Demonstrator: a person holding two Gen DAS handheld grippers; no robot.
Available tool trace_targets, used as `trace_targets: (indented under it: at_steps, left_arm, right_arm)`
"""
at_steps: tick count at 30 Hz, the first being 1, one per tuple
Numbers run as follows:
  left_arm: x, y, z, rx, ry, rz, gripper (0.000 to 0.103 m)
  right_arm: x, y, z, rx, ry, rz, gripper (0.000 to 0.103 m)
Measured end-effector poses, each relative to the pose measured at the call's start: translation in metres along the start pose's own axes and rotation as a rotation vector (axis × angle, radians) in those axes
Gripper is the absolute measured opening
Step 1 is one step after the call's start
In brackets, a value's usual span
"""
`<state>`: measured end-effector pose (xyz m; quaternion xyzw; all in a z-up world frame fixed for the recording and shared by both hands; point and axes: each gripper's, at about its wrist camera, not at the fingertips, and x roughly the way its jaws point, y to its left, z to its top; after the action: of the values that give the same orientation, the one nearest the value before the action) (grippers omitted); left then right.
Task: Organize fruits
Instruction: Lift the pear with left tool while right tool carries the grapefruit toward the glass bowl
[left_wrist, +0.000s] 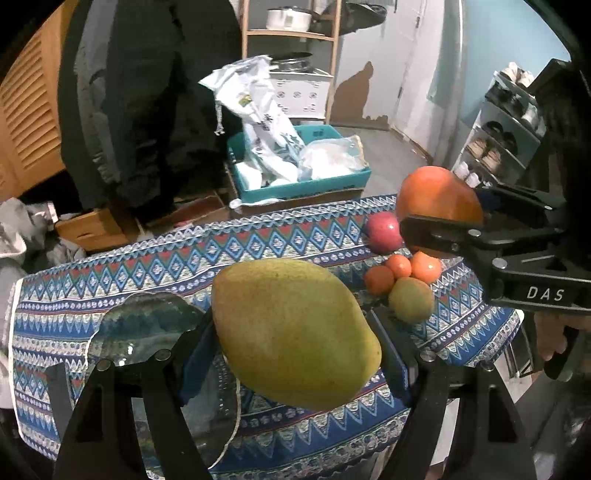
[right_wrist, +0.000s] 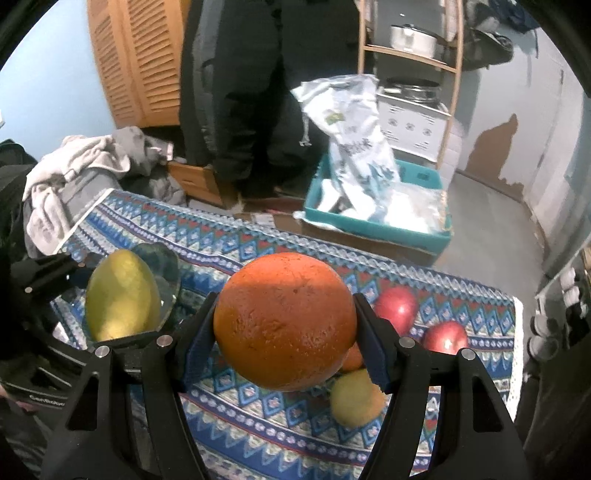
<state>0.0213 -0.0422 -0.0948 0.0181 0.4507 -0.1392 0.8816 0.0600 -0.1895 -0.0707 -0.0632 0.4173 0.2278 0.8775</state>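
Mid-carry above the table (left_wrist: 110, 266): left gripper (left_wrist: 295, 339) clamping mango (left_wrist: 295, 332), right gripper (right_wrist: 284, 328) clamping orange (right_wrist: 284, 321), glass bowl (left_wrist: 147, 325) likely next.

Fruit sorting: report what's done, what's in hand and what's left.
Done: nothing looks placed yet; the glass dish shows no fruit inside. In hand: the left hand-held gripper grips a green mango, and the right hand-held gripper grips an orange mango, both lifted. Left: two apples, small oranges and a green fruit still lie on the cloth.
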Motion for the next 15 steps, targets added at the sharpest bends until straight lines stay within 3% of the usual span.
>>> trace_targets:
  at_steps: [15]
  left_arm:
    - [-0.02,0.063,-0.014,-0.11,-0.025,0.06,0.08]
  right_arm:
    - [0.029,0.064,0.035,-0.071,0.015,0.095,0.069]
